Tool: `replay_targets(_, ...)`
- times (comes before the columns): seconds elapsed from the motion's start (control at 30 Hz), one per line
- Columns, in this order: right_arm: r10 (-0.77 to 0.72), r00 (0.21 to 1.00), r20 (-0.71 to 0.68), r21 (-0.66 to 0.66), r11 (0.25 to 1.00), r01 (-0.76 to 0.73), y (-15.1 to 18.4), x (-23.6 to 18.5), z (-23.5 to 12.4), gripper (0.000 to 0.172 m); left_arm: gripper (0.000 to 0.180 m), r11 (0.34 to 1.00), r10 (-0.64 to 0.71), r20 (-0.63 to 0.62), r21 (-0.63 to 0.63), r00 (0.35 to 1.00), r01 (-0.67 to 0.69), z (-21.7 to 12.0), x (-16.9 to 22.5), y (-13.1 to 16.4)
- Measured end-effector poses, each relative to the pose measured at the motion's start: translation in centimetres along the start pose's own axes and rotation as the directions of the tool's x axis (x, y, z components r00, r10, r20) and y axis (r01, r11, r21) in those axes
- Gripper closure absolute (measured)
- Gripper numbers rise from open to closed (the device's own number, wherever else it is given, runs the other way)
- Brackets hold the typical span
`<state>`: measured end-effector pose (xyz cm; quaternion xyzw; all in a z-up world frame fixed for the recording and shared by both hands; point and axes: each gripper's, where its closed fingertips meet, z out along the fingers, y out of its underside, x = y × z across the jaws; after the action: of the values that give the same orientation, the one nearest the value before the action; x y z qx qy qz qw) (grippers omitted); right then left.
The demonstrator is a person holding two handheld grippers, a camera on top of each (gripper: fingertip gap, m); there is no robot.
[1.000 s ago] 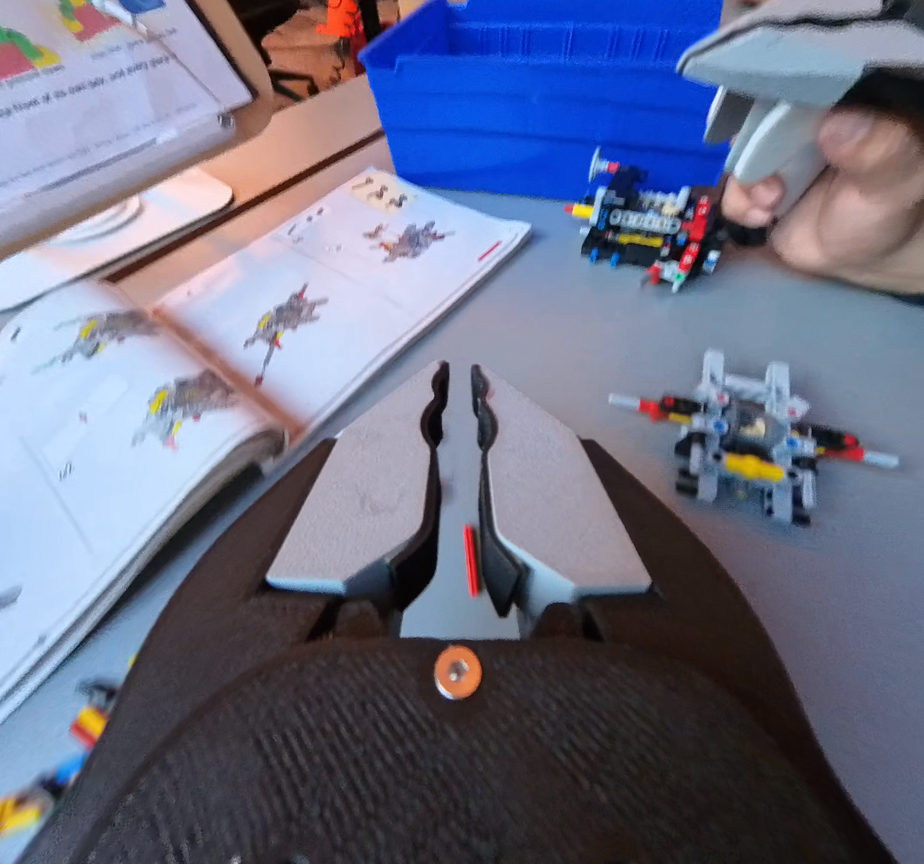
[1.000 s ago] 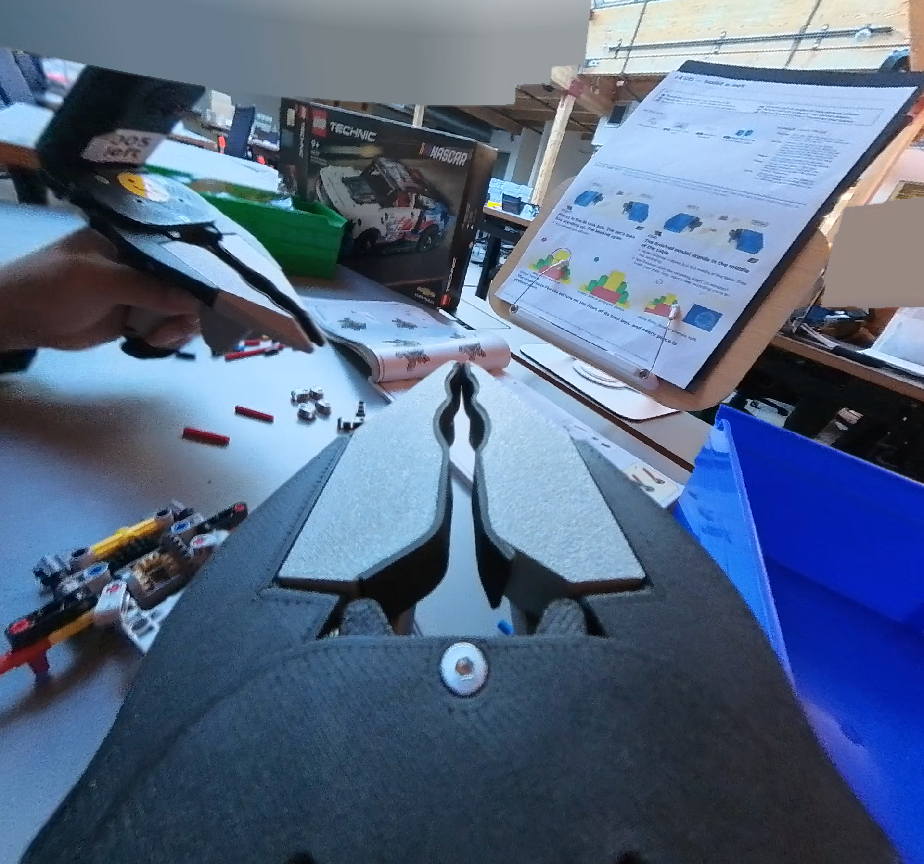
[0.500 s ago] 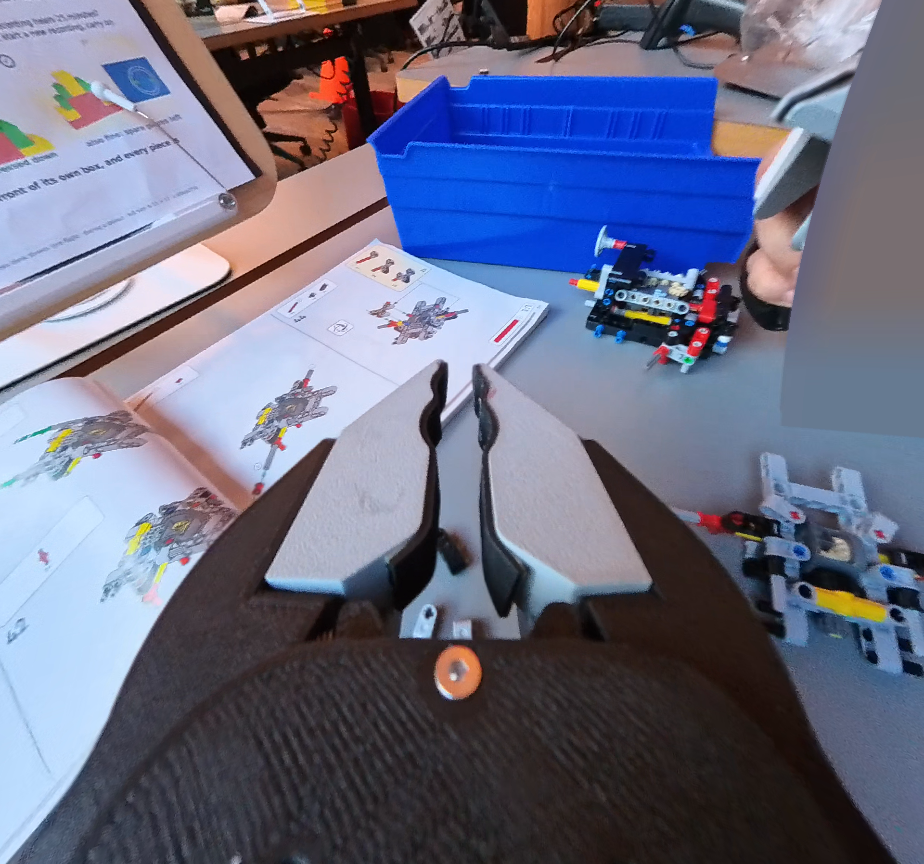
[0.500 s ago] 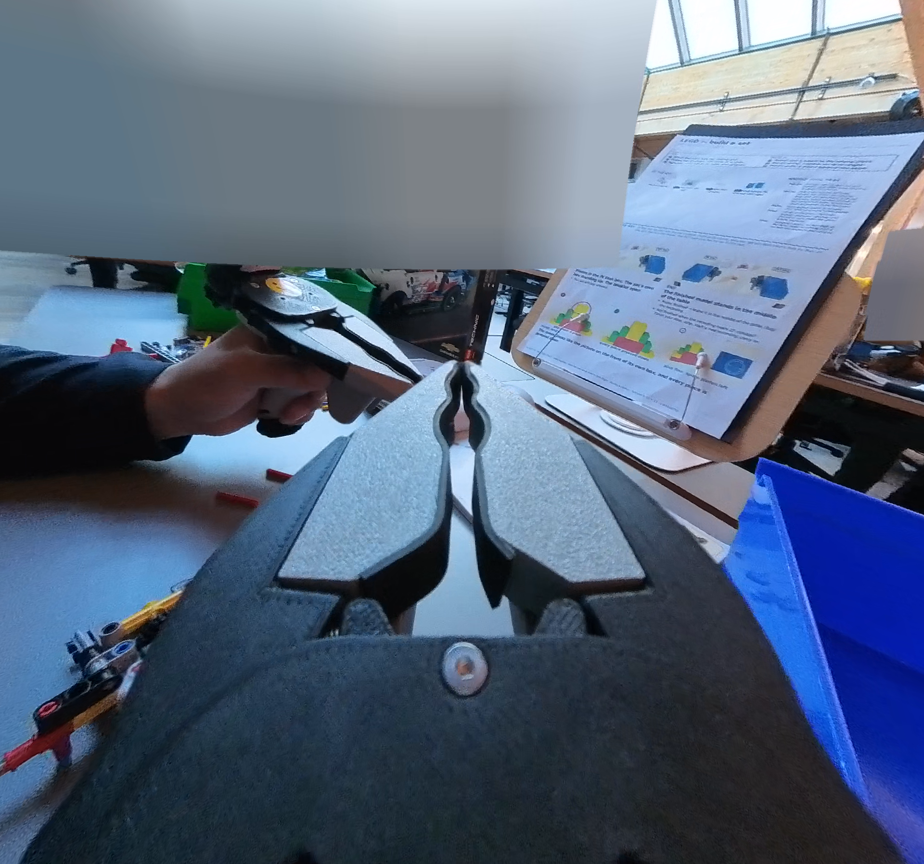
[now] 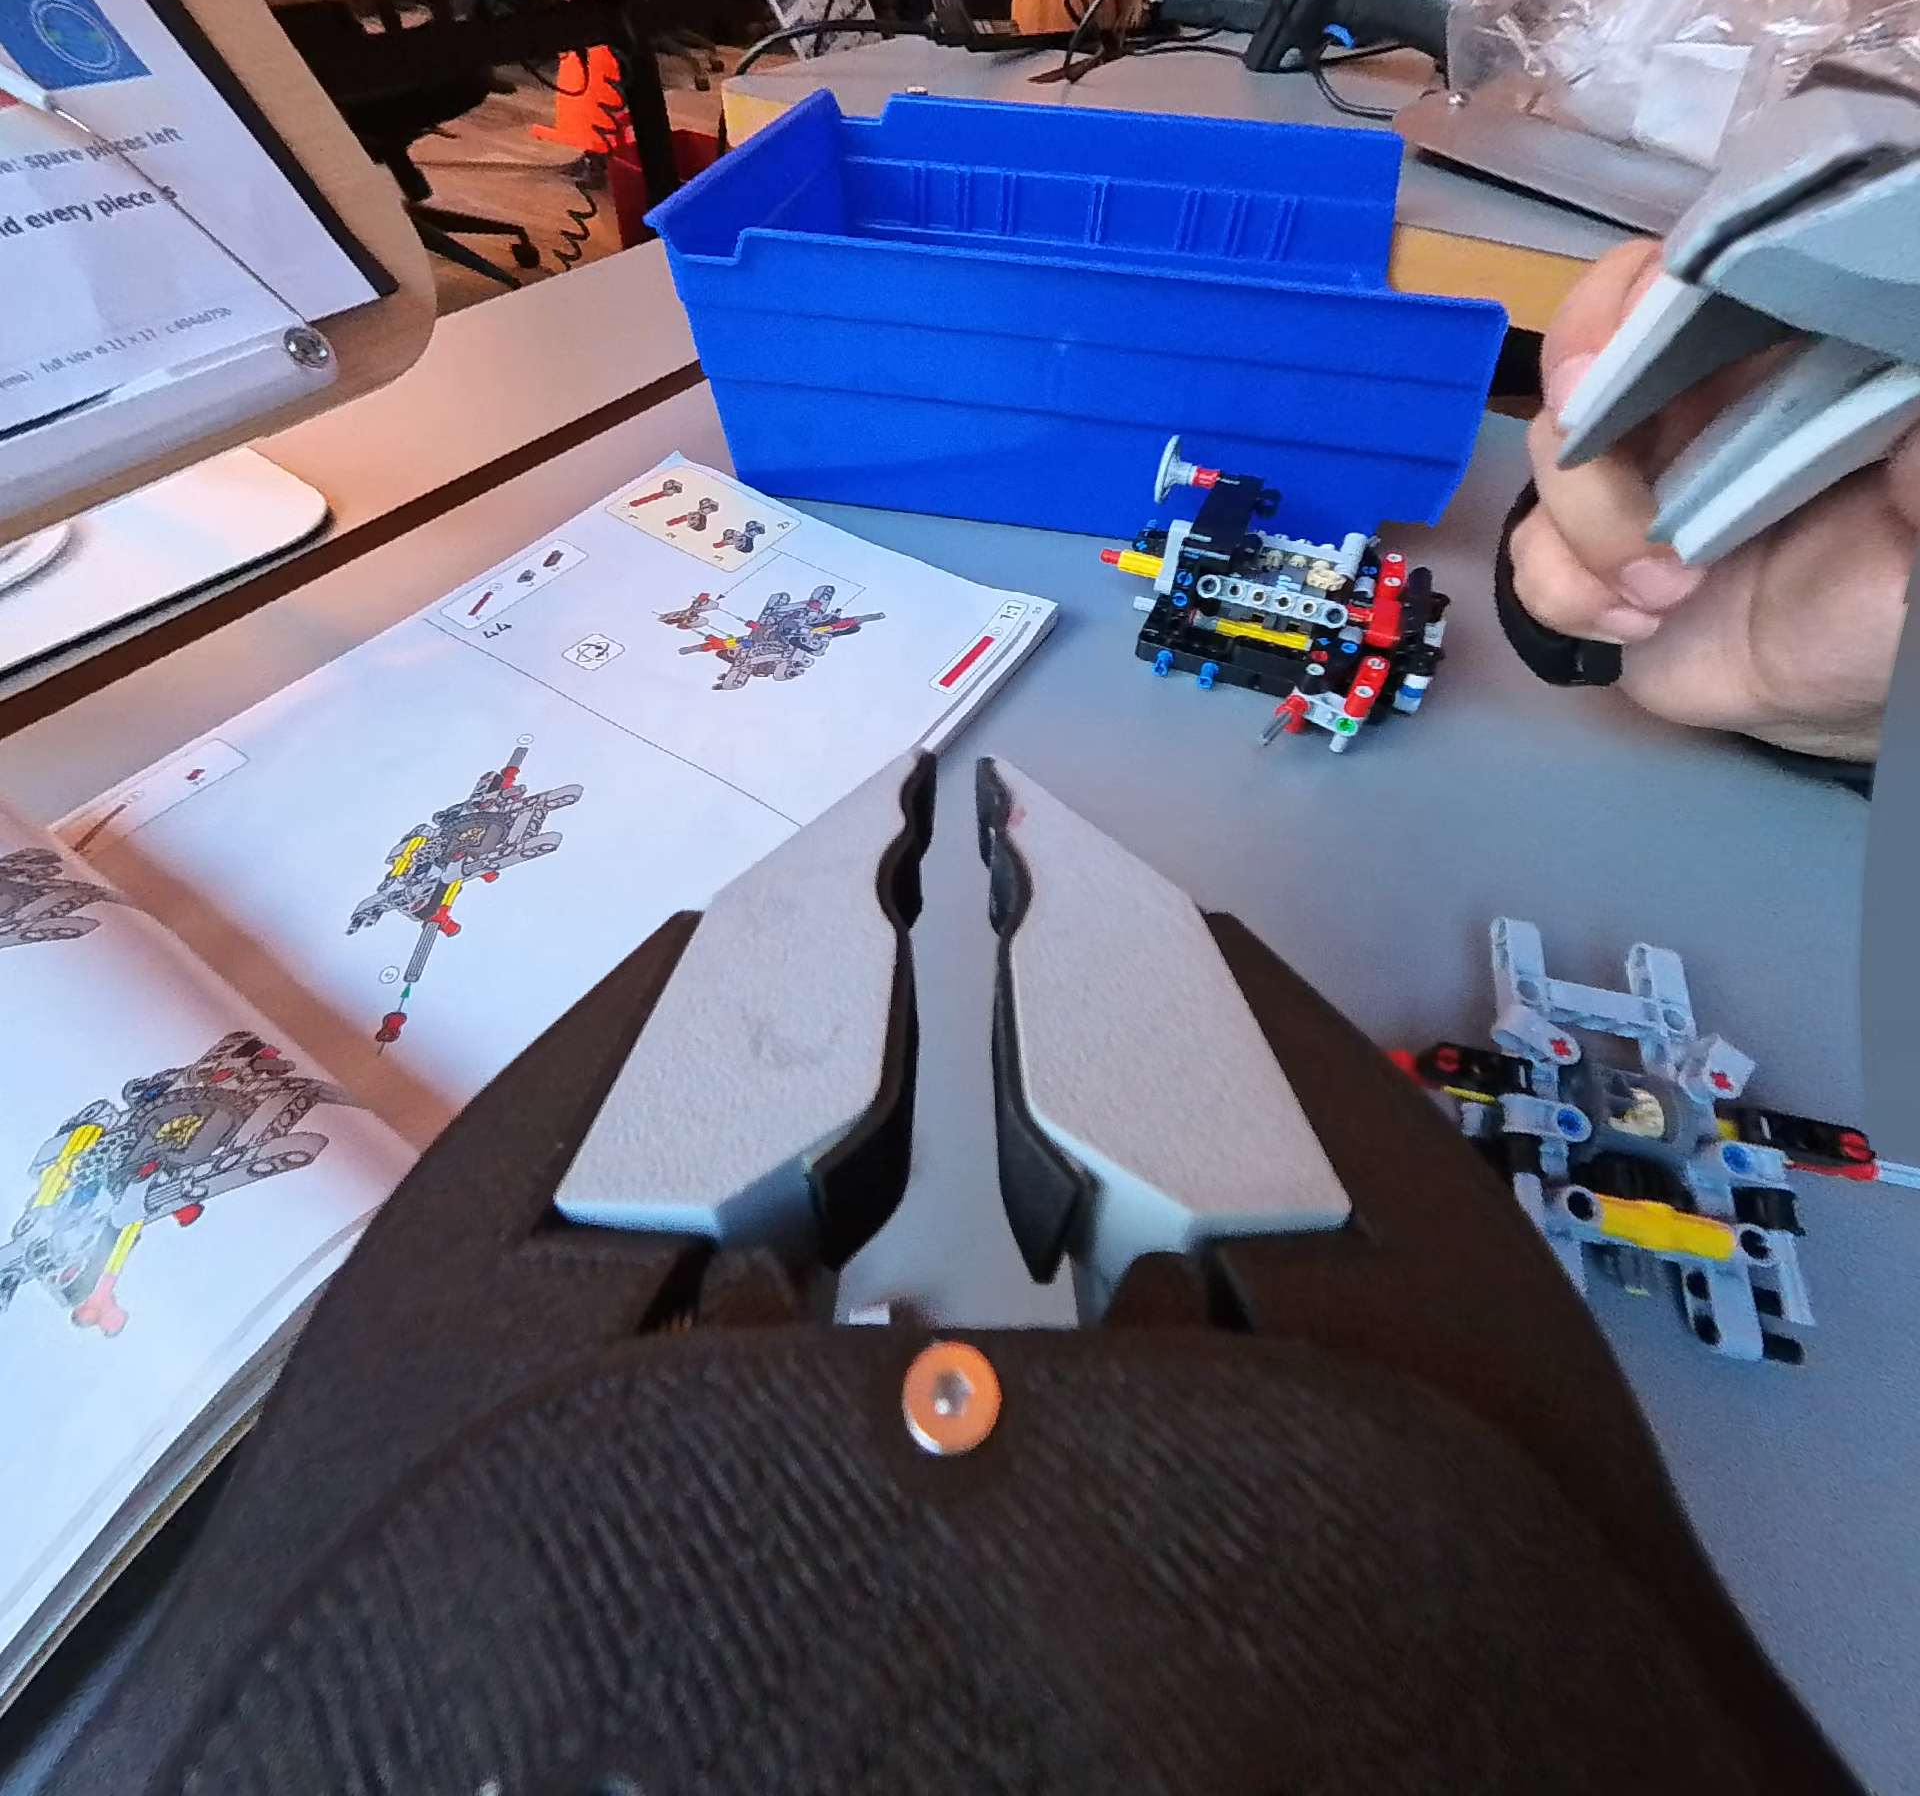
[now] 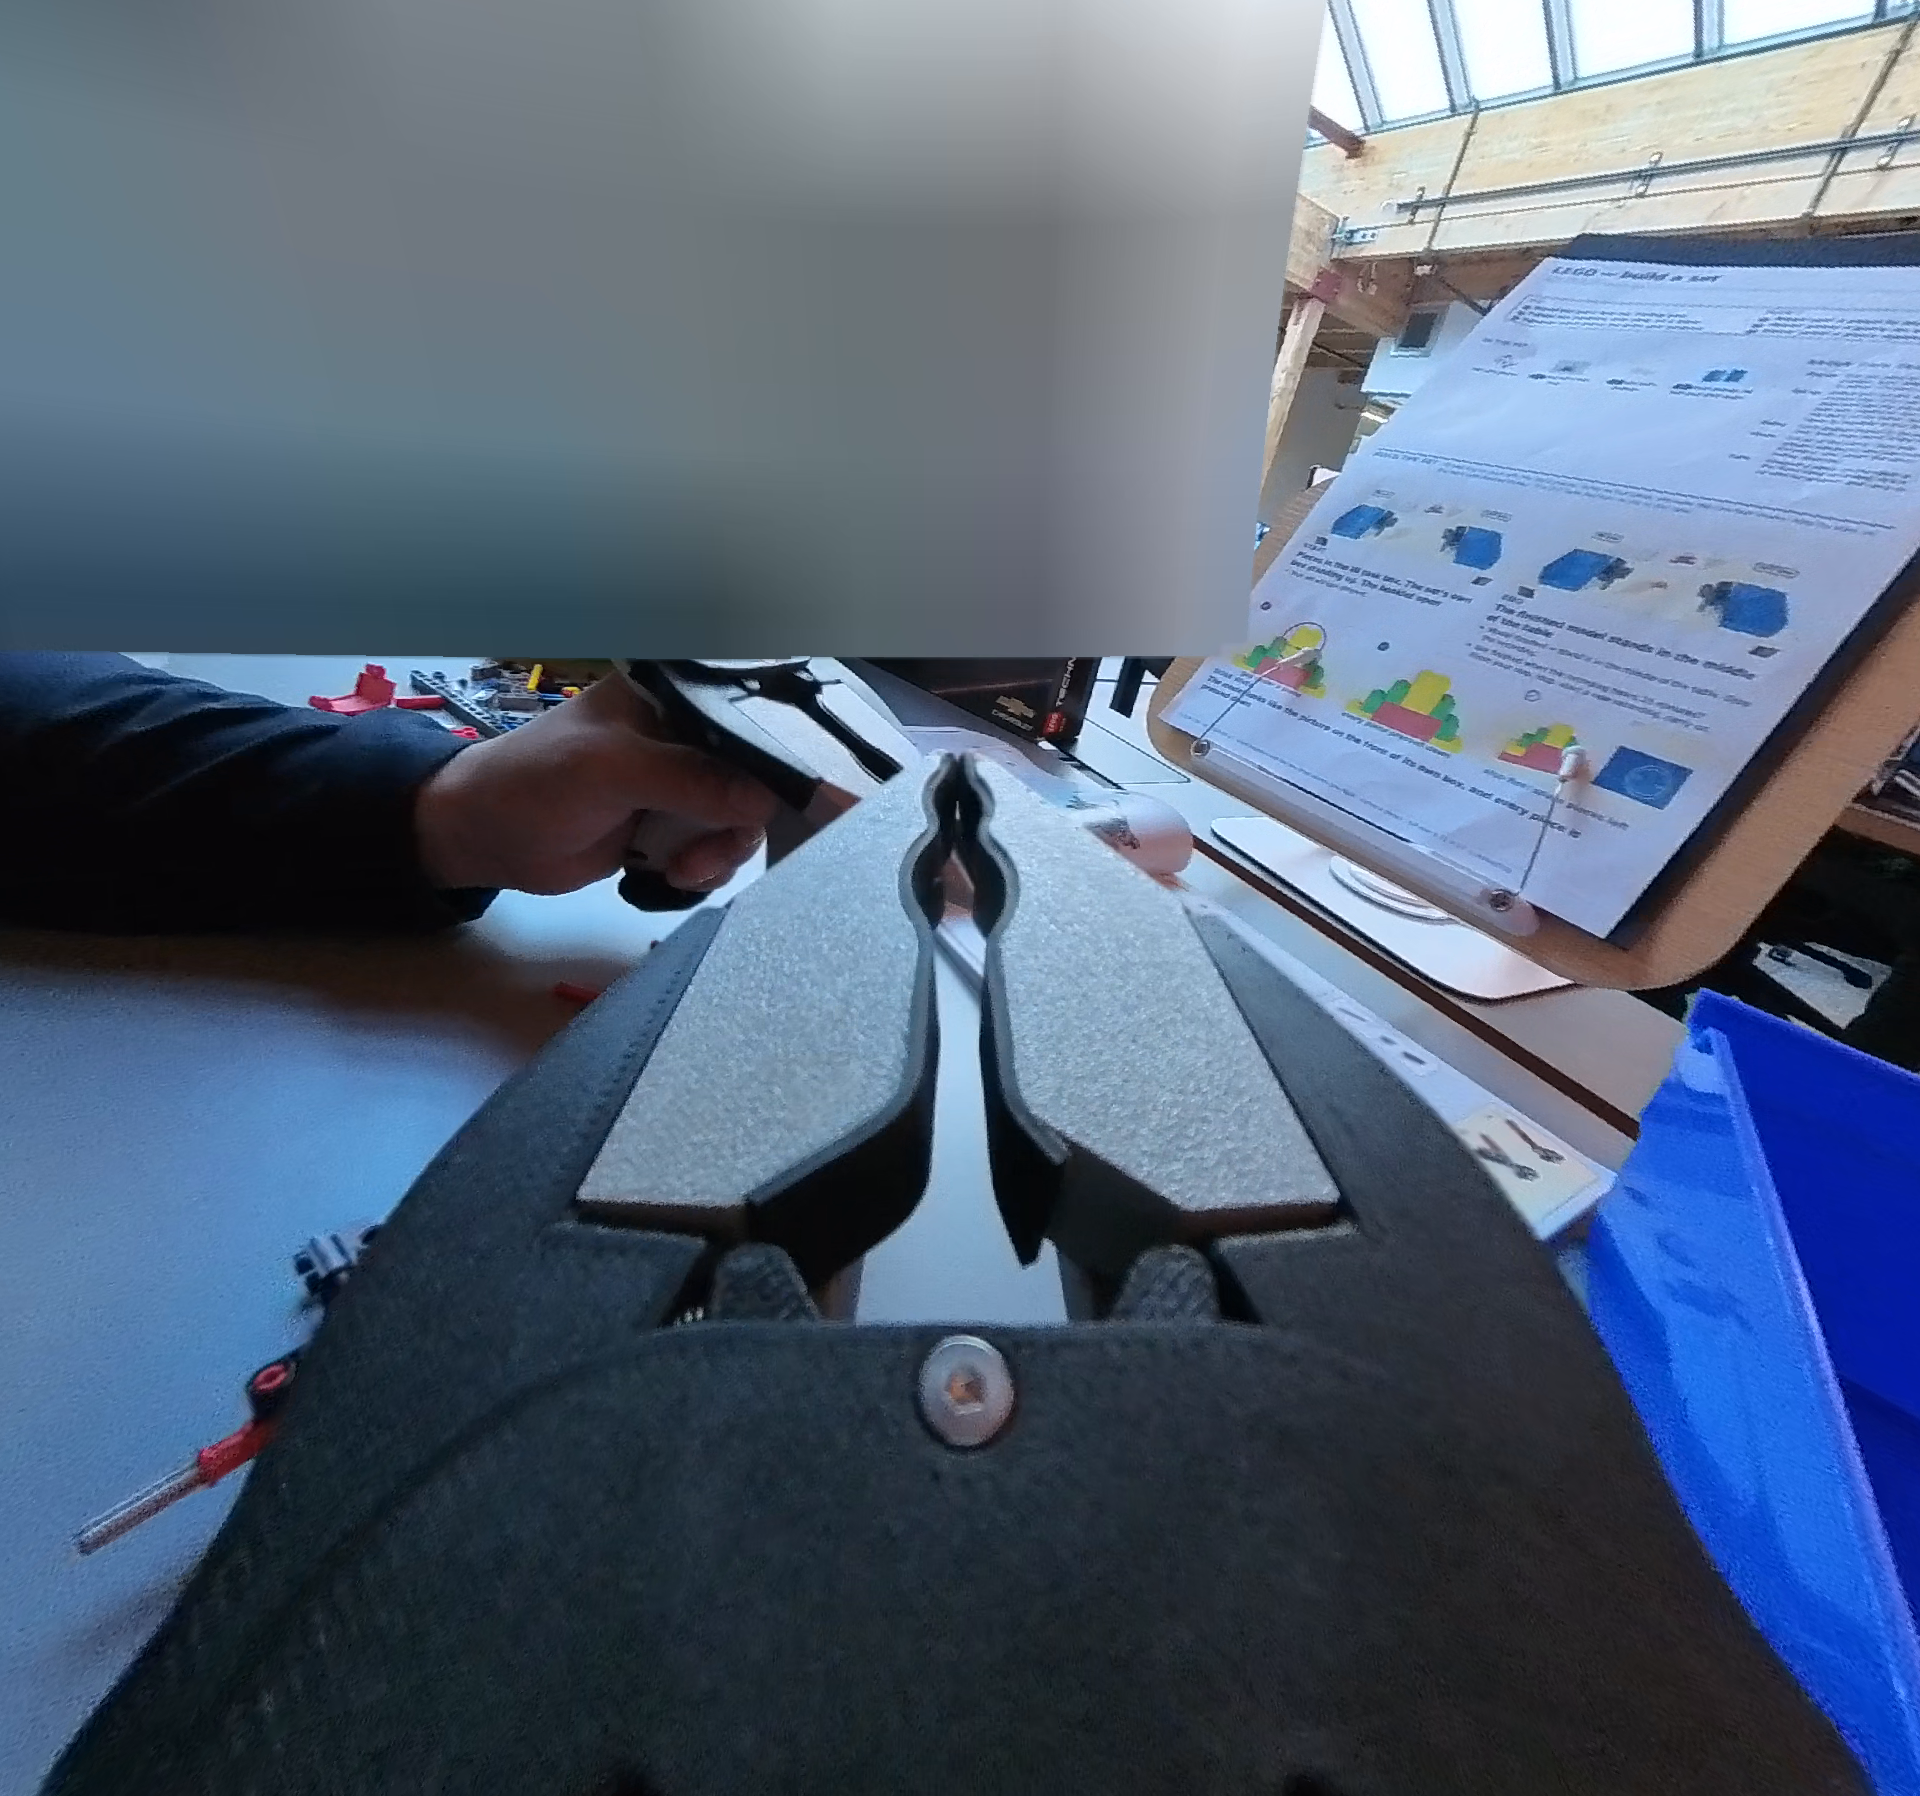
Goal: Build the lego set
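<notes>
Since a moment ago your left gripper (image 5: 954, 772) has eased forward and lower over the grey table (image 5: 1351, 842), so the open instruction booklet (image 5: 582, 707) now fills more of the left side of its view and the red pin that lay between its fingers a second ago has gone from sight. Your right gripper (image 6: 956, 770) has tipped upward, and the loose brick assembly that lay at its lower left has slid nearly out of frame.

Working from the left: the tilted stand with a printed sheet (image 5: 125, 219) sits at the far left, with the booklet lying flat before it. Your left gripper hangs just above the booklet's near corner, its tips a narrow slit apart with nothing between them. Beyond it stands the blue bin (image 5: 1039, 333); the black and red brick assembly (image 5: 1288, 603) rests just in front of the bin's right end. The grey brick assembly (image 5: 1631, 1133) lies on the table to the right of your left gripper, well apart from the first one. At the far right, your hand (image 5: 1714, 603) holds the right gripper, raised off the table.

In its own view, the right gripper's fingertips are pressed together on nothing.
</notes>
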<state>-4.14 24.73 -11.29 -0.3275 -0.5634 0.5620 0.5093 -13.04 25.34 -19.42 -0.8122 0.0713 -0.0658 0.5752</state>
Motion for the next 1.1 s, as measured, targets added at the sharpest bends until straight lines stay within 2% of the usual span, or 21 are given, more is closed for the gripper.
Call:
replay_targets(0.43,0.032,0.975,0.222,-0.121,0.993,-0.005,2.0,-4.0,1.0,0.172,0.178,0.996,0.067,-0.045,-0.055,0.997,-0.070,-0.2,1.7,0.4)
replay_targets(1.1,0.066,0.962,0.265,-0.172,0.985,-0.020,3.3,-5.0,1.3,0.172,0.180,0.997,0.048,-0.066,-0.062,0.997,-0.052,-0.2,2.1,1.0)
